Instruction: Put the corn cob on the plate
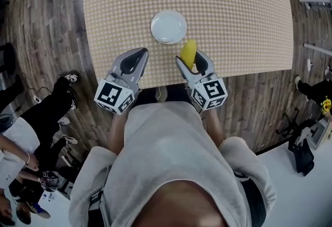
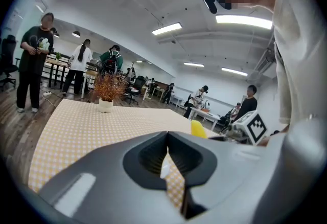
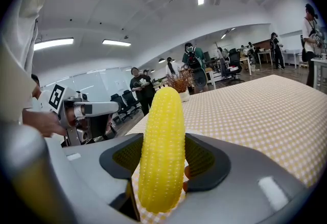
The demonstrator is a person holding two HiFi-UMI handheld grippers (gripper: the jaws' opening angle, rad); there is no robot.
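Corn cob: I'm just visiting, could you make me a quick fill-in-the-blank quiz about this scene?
1. Of the left gripper and right gripper, the ___ one holds the corn cob.
2. The plate on the table is ___; nothing lies on it.
3. The corn cob's colour is ___.

Missing words: right; empty; yellow.

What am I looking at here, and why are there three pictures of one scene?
There is no robot: a person holds a hand-held claw in each hand. One picture comes from a camera on the person's head, looking down; the other two come from cameras riding on the claws. On the checked table lies an empty white plate. The right claw grips a yellow corn cob, close to the plate. The left claw is closed on nothing.
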